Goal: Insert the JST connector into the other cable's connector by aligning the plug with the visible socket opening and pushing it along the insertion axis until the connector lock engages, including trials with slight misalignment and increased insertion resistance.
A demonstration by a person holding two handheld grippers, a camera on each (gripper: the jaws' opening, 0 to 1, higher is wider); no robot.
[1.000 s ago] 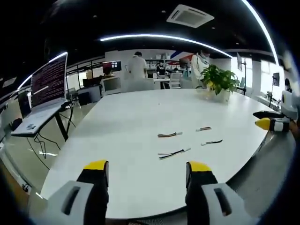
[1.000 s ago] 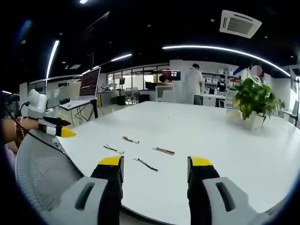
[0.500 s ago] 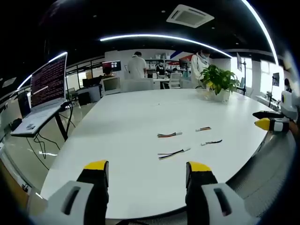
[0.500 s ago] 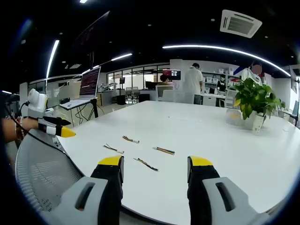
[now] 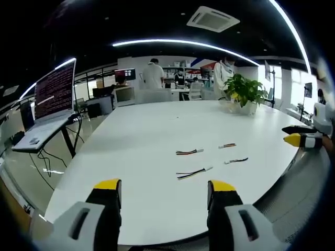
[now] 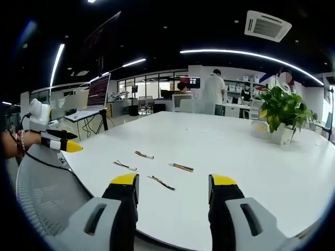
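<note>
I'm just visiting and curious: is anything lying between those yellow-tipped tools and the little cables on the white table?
Nothing visible does. In the left gripper view, bare white table lies between the left tool and the nearest cable. In the right gripper view, the right tool has one cable just beyond its open jaws, nothing between.

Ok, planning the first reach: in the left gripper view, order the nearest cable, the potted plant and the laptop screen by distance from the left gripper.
1. Nearest cable, on the table just ahead.
2. Laptop screen, off to the left.
3. Potted plant, far side, right.
</note>
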